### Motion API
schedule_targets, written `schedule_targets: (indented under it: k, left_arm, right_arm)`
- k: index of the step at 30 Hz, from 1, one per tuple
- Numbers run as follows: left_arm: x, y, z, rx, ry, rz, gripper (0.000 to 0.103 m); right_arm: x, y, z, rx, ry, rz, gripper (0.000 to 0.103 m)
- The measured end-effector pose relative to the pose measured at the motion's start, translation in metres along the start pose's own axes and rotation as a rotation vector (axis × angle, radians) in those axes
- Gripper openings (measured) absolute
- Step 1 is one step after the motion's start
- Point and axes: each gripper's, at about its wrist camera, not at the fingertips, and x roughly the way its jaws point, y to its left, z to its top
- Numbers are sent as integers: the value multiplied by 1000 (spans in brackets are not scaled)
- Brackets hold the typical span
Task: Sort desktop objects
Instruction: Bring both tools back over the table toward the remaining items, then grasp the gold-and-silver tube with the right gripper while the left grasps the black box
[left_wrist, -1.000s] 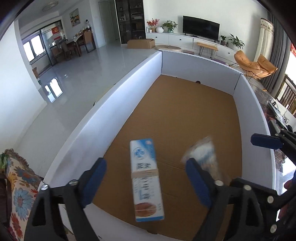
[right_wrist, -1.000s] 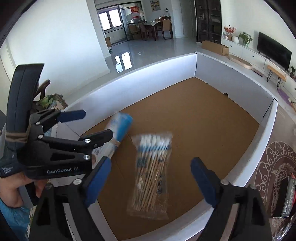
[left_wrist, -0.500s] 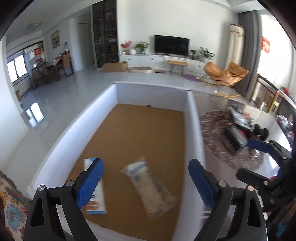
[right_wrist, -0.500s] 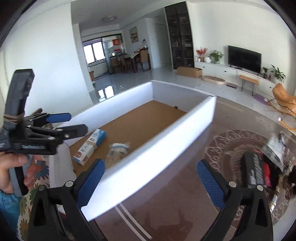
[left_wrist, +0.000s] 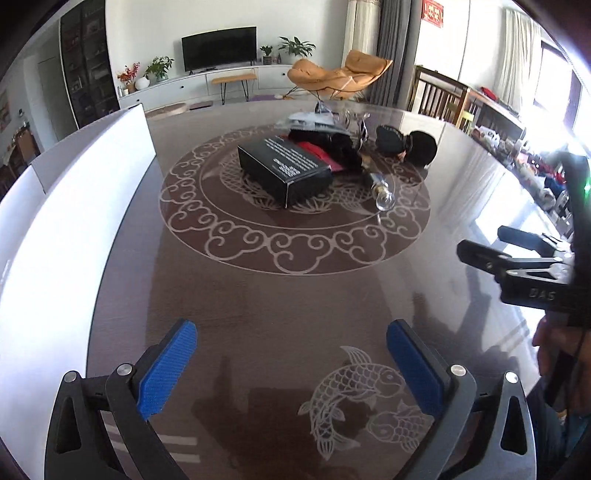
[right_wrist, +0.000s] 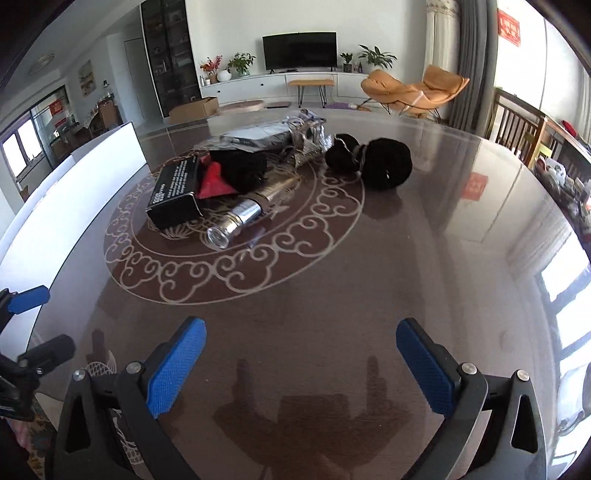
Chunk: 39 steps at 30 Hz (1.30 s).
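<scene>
A pile of objects lies on the dark round table (left_wrist: 280, 317): a black box (left_wrist: 284, 168) (right_wrist: 175, 194), a red item (right_wrist: 214, 182), a silver flashlight (right_wrist: 240, 219) (left_wrist: 382, 192), a black cloth (right_wrist: 240, 168), black earmuffs (right_wrist: 380, 162) (left_wrist: 410, 146) and a silvery packet (right_wrist: 308, 138). My left gripper (left_wrist: 291, 365) is open and empty over the bare table, well short of the pile. My right gripper (right_wrist: 301, 363) is open and empty, also short of the pile. The white-walled sorting box (left_wrist: 77, 177) (right_wrist: 85, 173) stands at the left.
The table carries scroll and fish inlays (left_wrist: 354, 387). The right gripper shows at the right edge of the left wrist view (left_wrist: 517, 258). An orange lounge chair (right_wrist: 410, 90) and a TV (right_wrist: 299, 51) stand behind the table.
Both grippers have swung right, away from the white box with the toothpaste carton and cotton swab bag, and now face the pile on the dark table. Both stayed open and empty.
</scene>
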Motion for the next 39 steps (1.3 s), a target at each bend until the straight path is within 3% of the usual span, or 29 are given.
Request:
schedule_targets:
  k: [7, 14, 22, 24, 26, 27, 28, 30, 34, 39]
  left_arm:
    - [39, -3, 11, -14, 37, 19, 103]
    - [49, 7, 20, -14, 24, 30, 103]
    - [51, 7, 19, -22, 19, 31, 103]
    - [51, 6, 19, -23, 19, 32, 103]
    - [51, 6, 19, -24, 18, 32, 103]
    - [51, 6, 19, -24, 18, 33, 103]
    - [51, 6, 18, -24, 17, 33, 103]
    - [51, 7, 18, -24, 17, 32, 103]
    - [50, 7, 18, -24, 17, 32, 103]
    - [49, 7, 19, -24, 17, 34, 103]
  right_arm:
    - [1, 13, -7, -3, 22, -1, 103]
    - [20, 26, 5, -34, 58, 40, 103]
    - [53, 42, 69, 7, 56, 123, 103]
    - [70, 50, 85, -12, 92, 87, 103]
    - [84, 58, 94, -41, 129, 45, 95]
    - [89, 62, 96, -52, 145, 45, 78]
    - [94, 65, 96, -64, 163, 43, 48]
    - [94, 71, 96, -99, 159, -7, 34]
    - [83, 68, 86, -109, 148, 14, 32]
    - [47, 46, 46, -156, 92, -18, 32]
